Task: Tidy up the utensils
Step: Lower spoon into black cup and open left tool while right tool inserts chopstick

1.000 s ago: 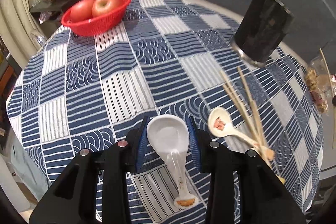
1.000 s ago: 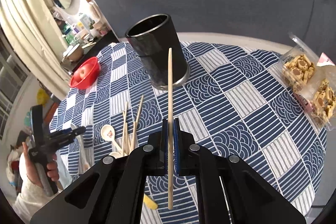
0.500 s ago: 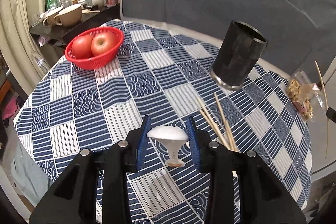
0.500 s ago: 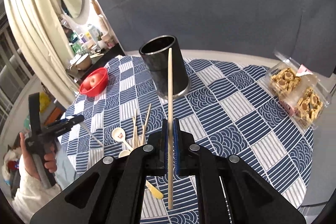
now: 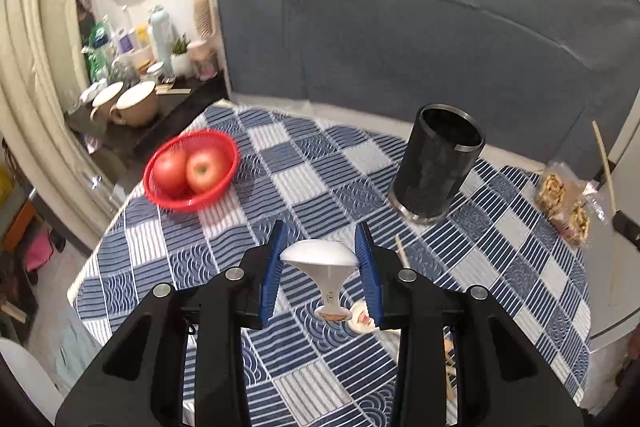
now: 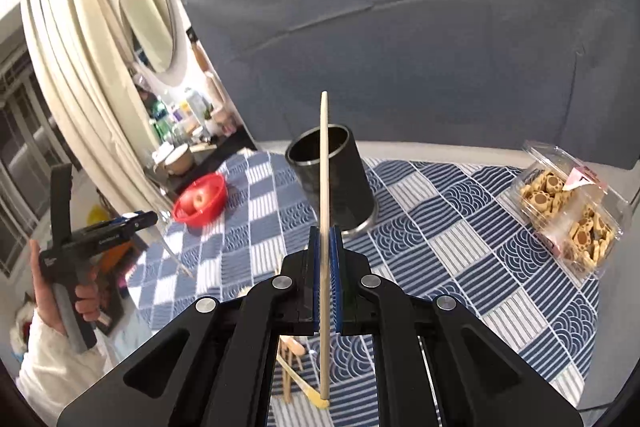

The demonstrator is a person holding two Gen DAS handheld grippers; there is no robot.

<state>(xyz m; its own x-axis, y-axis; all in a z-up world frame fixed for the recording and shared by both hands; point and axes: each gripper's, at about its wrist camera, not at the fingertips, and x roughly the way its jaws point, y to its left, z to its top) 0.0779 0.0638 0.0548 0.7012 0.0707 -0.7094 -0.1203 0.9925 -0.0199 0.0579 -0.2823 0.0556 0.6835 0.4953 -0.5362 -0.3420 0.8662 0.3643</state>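
White ceramic shows between the blue pads of the left gripper: a soup spoon is pinched by its bowl, the jaws pressing on either side of it, its short handle hanging down toward the worktop. Spoon and gripper are held in the air above the blue-and-white checked cloth, nearer the viewer than the black cylindrical holder, which stands upright with its mouth open (nothing can be made out inside from this angle). Below the spoon's handle, a second pale spoon lies on the cloth, partly hidden behind the right-hand finger. One loose chopstick end pokes out just beside that finger.

The right gripper has its jaws pressed together on a single wooden chopstick, held about upright, one tip rising past the rim of the holder in that view and the other reaching down below the jaws. Under it, more chopsticks lie on the cloth.

A red basket with two apples sits at the far left edge of the worktop. A clear box of biscuits rests near the right edge, well apart from the holder.
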